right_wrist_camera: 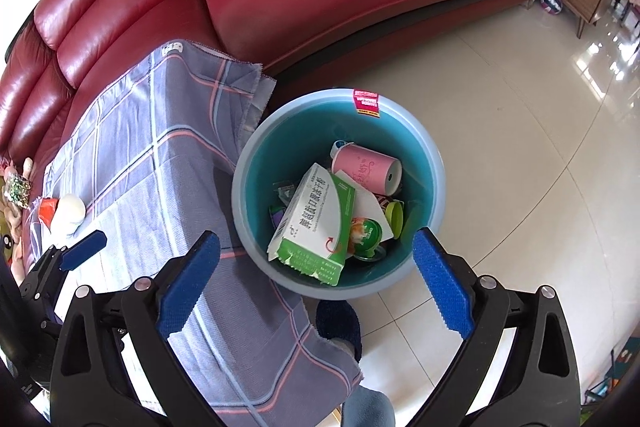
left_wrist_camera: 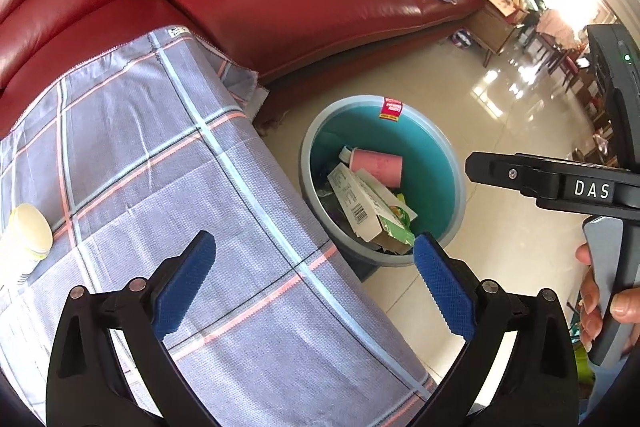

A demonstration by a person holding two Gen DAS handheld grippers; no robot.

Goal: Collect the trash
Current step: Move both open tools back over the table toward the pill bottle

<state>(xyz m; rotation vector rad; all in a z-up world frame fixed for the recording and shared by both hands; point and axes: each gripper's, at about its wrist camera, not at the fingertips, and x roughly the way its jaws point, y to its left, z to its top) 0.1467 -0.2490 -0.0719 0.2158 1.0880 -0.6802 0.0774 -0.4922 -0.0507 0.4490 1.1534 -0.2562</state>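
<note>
Both claws, left [left_wrist_camera: 314, 281] and right [right_wrist_camera: 316, 273], gape empty. White bottle [left_wrist_camera: 28, 233] on worktop's [left_wrist_camera: 168, 155] left looks light, stiff, smooth; pinch its body.

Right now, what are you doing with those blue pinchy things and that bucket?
A person holds a gripper in each hand and is collecting trash. Both the left gripper and the right gripper are open and empty. The right one hangs over the blue bin, which already holds a green-and-white box and a pink cup. A white bottle lies on the checked cloth.
</note>
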